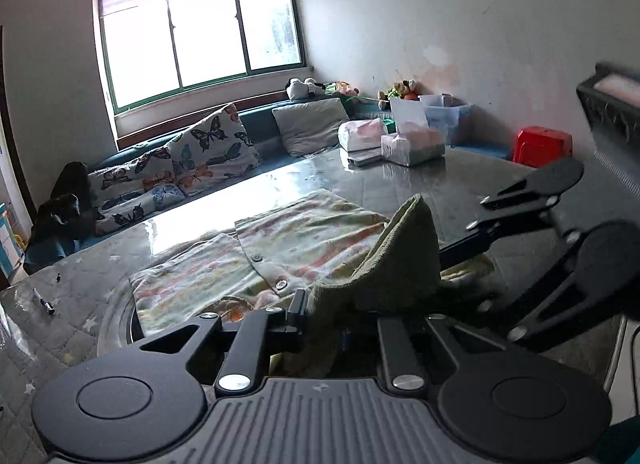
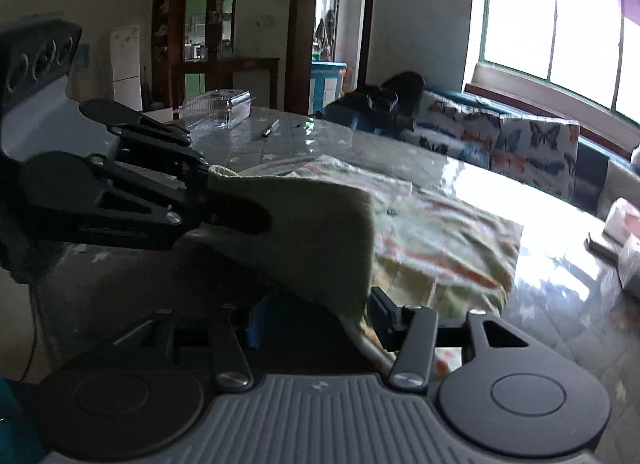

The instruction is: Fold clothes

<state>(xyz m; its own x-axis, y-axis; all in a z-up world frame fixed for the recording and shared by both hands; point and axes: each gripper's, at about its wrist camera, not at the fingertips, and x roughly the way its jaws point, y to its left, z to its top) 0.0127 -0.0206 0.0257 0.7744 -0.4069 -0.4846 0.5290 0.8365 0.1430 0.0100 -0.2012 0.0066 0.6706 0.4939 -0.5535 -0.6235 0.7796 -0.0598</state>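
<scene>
A pastel-printed buttoned garment (image 1: pixel 304 236) lies spread on the glossy grey table (image 1: pixel 440 183). Its green ribbed hem (image 1: pixel 404 260) is lifted into a tent at the near edge. My left gripper (image 1: pixel 324 312) is shut on that hem, and its right finger is hidden under the cloth. From the right, the right gripper (image 1: pixel 444 254) reaches in behind the raised hem. In the right wrist view the hem (image 2: pixel 312 232) drapes loosely between the wide-apart jaws of my right gripper (image 2: pixel 320 316), which is open. The left gripper (image 2: pixel 248 211) pinches the hem's far corner.
Tissue packs and a box (image 1: pixel 412 143) stand at the table's far side. A pen (image 2: pixel 271 128) and a clear plastic container (image 2: pixel 218 107) lie at the other end. A sofa with butterfly cushions (image 1: pixel 212 143) runs under the window, and a red stool (image 1: pixel 542 145) sits by the wall.
</scene>
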